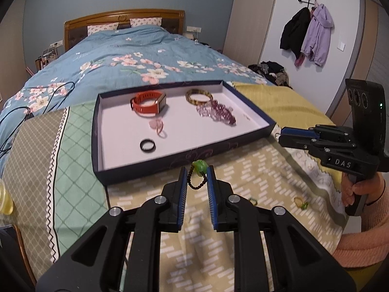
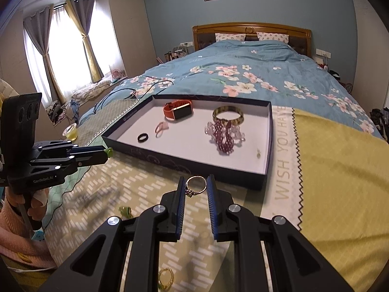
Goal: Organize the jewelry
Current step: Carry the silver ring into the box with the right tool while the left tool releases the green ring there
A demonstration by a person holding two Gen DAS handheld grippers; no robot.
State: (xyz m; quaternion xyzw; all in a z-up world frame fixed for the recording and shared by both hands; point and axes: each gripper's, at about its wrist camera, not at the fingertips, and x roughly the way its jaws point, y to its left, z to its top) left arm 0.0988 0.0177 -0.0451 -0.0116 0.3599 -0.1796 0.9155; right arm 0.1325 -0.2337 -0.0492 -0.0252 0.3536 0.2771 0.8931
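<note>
A: What does each gripper hold?

B: The left gripper (image 1: 197,174) has its jaws nearly closed, pinching a green bead charm (image 1: 199,166) at the fingertips; a dark beaded cord (image 1: 195,184) loops down from the charm between the jaws. The right gripper (image 2: 196,184) is just as narrow, clamped on a silver ring (image 2: 196,185) with a small stone setting at its lower left.

A: Where are those two pieces in the scene?

B: Both are held above the patterned yellow-green cloth (image 1: 255,170), just near of the tray's front wall. The left gripper is toward the tray's near left corner, the right one toward its near right.

A: And the tray?

B: A shallow dark blue tray (image 2: 184,163) with a white floor lies on the bed. Inside, an orange smartwatch (image 2: 178,110) sits far left, a mottled bangle (image 2: 227,114) far right, touching a heap of purple and clear beaded bracelets (image 2: 225,133) just near it. A pink ring (image 2: 161,127) and a black ring (image 2: 142,137) lie near left, apart from each other.

A: Anything outside it?

B: A small green ring (image 2: 125,211) and a gold ring (image 2: 166,277) rest on the cloth near the grippers. A blue floral duvet (image 2: 243,73) covers the bed beyond, up to a wooden headboard (image 2: 250,28).
</note>
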